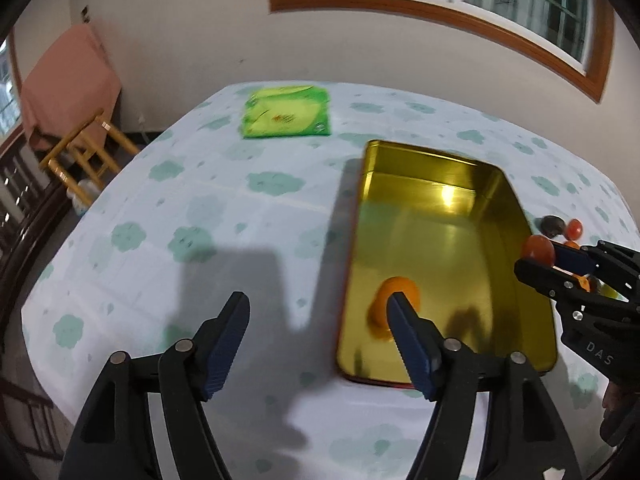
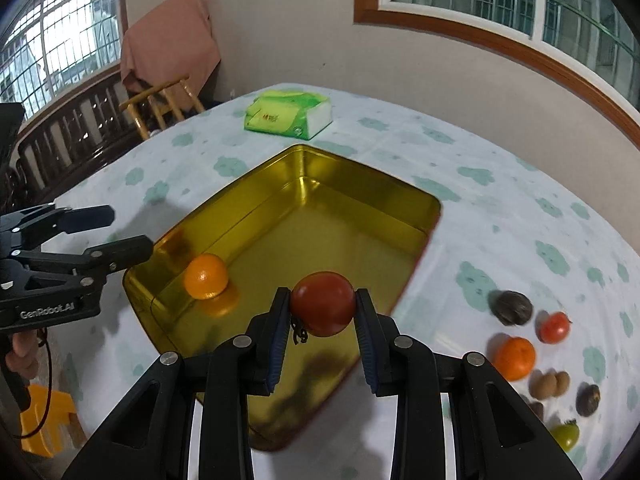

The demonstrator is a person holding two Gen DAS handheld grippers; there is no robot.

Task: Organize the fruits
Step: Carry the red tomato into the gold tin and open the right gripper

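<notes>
- Left wrist view: left gripper points down at the table, jaws apart and empty; one orange lies in the gold tin; right gripper enters from the right, clamped on a red tomato.
- Right wrist view: right gripper grips the tomato over the tin's near edge; left gripper stands apart, empty, beside the tin's left edge; a second orange and a small tomato lie on the cloth.

Our left gripper angles downward with its jaws spread apart, nothing between the pads. Our right gripper also tilts down, jaws clamped on a red tomato. A hand grips the left handle.
</notes>
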